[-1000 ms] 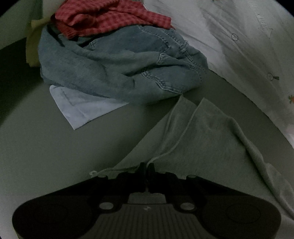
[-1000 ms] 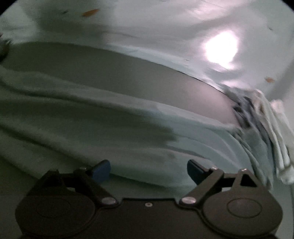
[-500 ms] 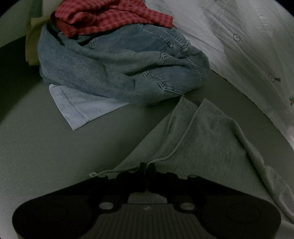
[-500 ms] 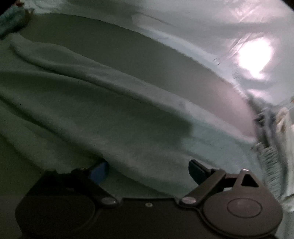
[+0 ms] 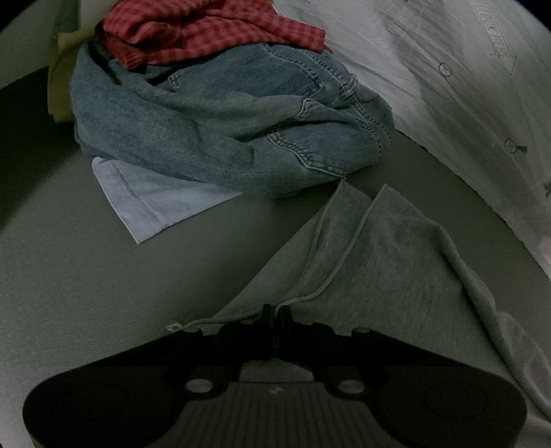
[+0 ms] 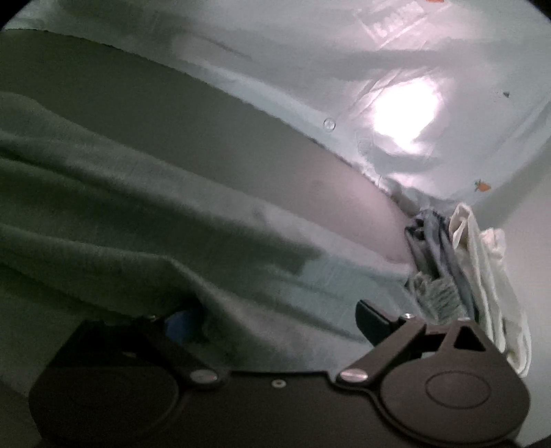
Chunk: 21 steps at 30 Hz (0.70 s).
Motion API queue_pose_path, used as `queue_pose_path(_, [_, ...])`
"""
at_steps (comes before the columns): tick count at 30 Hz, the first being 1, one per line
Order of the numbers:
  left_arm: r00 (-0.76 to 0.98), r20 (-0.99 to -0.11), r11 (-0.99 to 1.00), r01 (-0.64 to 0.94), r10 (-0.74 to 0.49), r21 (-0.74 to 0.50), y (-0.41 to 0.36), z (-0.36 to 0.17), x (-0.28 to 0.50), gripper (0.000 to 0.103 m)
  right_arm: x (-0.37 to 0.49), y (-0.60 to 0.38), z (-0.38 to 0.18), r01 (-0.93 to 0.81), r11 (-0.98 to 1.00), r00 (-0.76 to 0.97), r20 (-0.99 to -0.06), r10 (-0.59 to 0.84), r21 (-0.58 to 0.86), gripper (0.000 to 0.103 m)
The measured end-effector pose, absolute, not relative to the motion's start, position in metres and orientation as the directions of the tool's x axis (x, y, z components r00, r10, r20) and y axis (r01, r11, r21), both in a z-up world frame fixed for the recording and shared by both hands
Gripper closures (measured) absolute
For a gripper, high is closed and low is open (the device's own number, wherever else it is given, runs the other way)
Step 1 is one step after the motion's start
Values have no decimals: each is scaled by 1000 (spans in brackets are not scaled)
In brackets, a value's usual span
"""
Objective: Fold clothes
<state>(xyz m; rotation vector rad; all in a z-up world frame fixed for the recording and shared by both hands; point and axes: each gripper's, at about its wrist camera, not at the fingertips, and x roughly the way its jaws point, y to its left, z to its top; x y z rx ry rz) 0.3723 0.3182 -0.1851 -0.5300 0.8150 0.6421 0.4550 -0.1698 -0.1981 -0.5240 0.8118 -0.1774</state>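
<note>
1. Left wrist view, far left: a heap of clothes is lying at the back of the grey table. A pale blue garment is sticking out from under a crumpled pair of jeans, and a red checked garment is sitting on top. None of these is lying folded.
2. Left wrist view, centre: the left gripper is pinching the hemmed edge of the grey-green towel, its fingers closed together on the cloth near a corner. The towel is lying on the table just in front of the jeans, with one hemmed edge doubled beside another, so a fold appears to be partly laid.
3. Left wrist view, right: a white printed sheet is covering the surface beyond the table edge.
4. Right wrist view, left to centre: the same towel is lying rumpled in ridges across the table. The right gripper is standing wide, its fingers apart and resting low against the cloth with nothing held; one blue-padded fingertip is half buried under a ridge.
5. Right wrist view, right: a small bundle of striped and white cloths is lying at the table's edge.
6. Step in hand, as a judgement: the towel is being folded, with one edge secured and the other awaiting a grip. The next move is calling for the right gripper to close on a single hemmed edge, not a bunched ridge, so both hands can carry the cloth evenly.
</note>
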Motion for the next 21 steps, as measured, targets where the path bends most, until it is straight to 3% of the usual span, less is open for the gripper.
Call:
queue_pose_path(4, [513,-799,699,-695,315,-170,318,-185,374,97,447,-173,-198,-18,888,679,-657,-327,-460,6])
queue_pose_path(11, [505,-804,707,-689,313,-158,318,-183,377,97,445,-195,-183,196,837,694,-530,-487,-511,5])
queue_pose_path(14, [501,-807,706,-691,312,-155,318,-183,377,97,440,-205,-166,272,845,698,-510,-502,-460,3])
queue_pose_path(18, [495,-809,711,-688,317,-143,316,-182,379,97,436,-227,-159,357,880,657,-586,-475,-313,1])
queue_pose_path(21, [492,-810,712,-689,320,-137,315,-182,380,97,434,-220,-173,331,876,625,-614,-483,-351,1])
